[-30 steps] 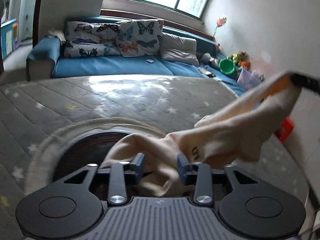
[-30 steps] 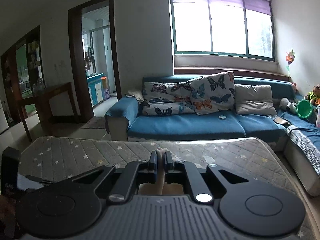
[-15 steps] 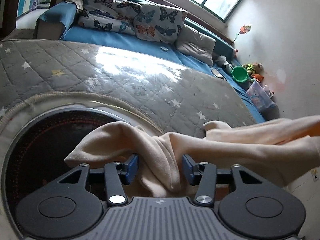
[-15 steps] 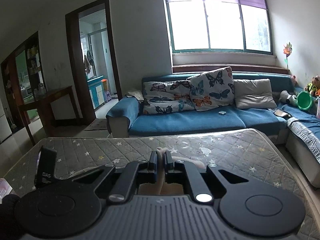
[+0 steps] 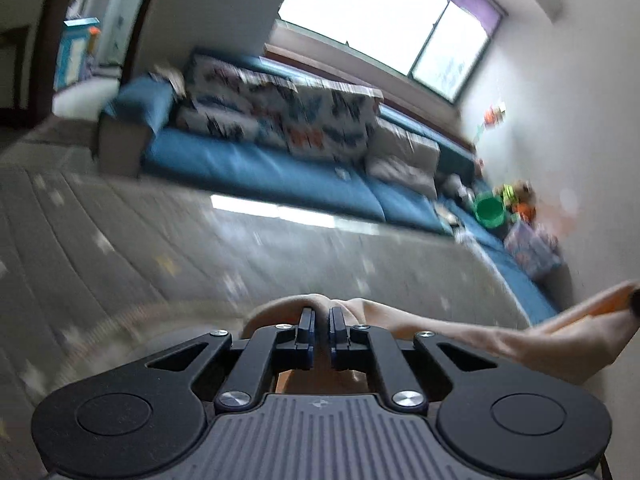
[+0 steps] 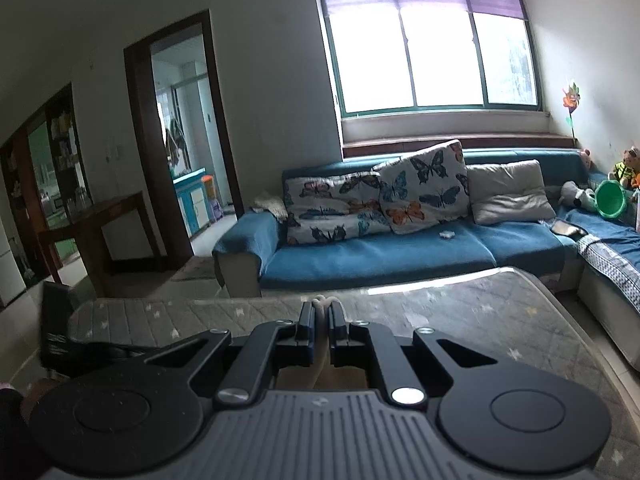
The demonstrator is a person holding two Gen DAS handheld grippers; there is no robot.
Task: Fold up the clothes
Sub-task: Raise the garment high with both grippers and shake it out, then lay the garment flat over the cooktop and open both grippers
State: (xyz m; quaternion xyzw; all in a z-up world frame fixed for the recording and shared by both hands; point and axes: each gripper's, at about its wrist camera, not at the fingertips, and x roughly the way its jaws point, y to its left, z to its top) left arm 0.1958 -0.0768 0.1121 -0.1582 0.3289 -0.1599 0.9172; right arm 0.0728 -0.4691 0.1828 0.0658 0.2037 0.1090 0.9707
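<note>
Above a grey starred quilt (image 6: 460, 312), before a blue sofa (image 6: 380, 256) and bright window (image 6: 432, 60): left gripper (image 5: 321, 320) and right gripper (image 6: 321, 314) each pinched on the cream garment (image 5: 500, 340), stretched lengthwise toward the quilt's right edge.

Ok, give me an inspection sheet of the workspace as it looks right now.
Surface: grey quilted star-print cover.
Job's things: cream garment, stretched between both grippers.
Clutter: nothing seen on the cover.
Grippers: left gripper jaws shut on the garment; right gripper jaws shut on a cream fold.
Cables: nothing seen.
Surroundings: blue sofa, butterfly cushions, green bucket, window, doorway; left view motion-blurred.
</note>
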